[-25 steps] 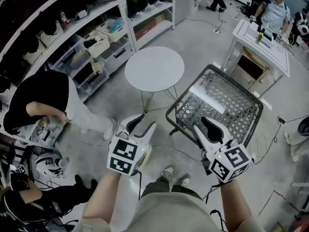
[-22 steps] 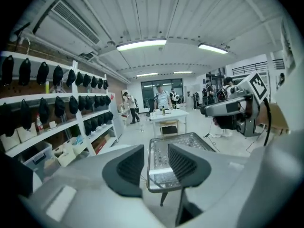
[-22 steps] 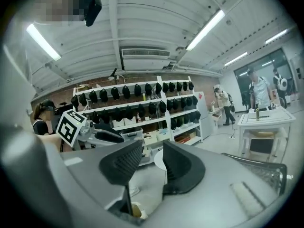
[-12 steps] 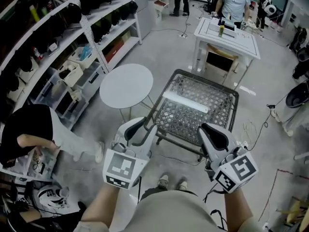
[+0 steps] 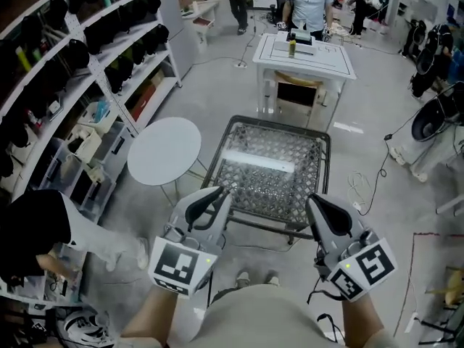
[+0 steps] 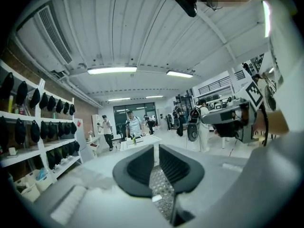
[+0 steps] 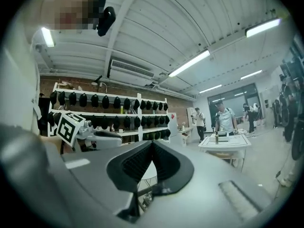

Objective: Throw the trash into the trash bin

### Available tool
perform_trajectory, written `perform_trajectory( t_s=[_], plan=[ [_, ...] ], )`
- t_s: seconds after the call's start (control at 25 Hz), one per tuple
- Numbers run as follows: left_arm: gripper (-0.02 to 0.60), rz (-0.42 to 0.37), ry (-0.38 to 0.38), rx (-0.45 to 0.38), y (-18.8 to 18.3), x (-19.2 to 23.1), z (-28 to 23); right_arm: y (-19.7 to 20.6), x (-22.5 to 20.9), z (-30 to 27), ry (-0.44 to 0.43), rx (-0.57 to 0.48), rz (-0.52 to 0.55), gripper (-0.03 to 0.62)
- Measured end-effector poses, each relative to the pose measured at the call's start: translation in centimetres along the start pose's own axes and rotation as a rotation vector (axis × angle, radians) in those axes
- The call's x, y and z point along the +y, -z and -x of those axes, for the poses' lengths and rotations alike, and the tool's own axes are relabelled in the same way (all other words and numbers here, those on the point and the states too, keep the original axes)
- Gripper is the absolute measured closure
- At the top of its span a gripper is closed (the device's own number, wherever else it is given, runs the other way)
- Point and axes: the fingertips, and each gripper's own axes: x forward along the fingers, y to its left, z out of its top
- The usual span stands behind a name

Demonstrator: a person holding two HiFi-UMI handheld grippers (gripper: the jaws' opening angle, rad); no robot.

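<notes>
Left gripper point(image 6: 156, 148) jaws just closed to a thin slit, empty. Right gripper point(image 7: 151, 144) just pinched fully shut, empty too. Wire basket point(image 5: 275, 183) sits ahead of both.

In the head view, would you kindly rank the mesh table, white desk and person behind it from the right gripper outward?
1. Mesh table, just ahead of the right gripper.
2. White desk, beyond it.
3. Person, behind the desk.

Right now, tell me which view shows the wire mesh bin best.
The head view: the nearly whole wire mesh bin is seen from above, rim and floor. The left gripper view shows only a narrow strip of mesh. In the right gripper view I cannot make it out.
</notes>
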Motion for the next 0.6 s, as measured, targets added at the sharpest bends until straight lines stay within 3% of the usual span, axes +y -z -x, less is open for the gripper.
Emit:
perform_trajectory(
  t_s=[0.12, 0.6],
  plan=[
    [0.578, -0.01, 0.018, -0.026, -1.0, -0.9, -0.3, 0.1, -1.0, 1.3, 0.05, 0.023, 0.052, 0.589],
    [0.578, 0.001, 0.075, -0.023, -1.3, -2.9, -2.1, 0.5, -1.4, 3.2, 0.06, 0.05, 0.076, 0.591]
  ],
)
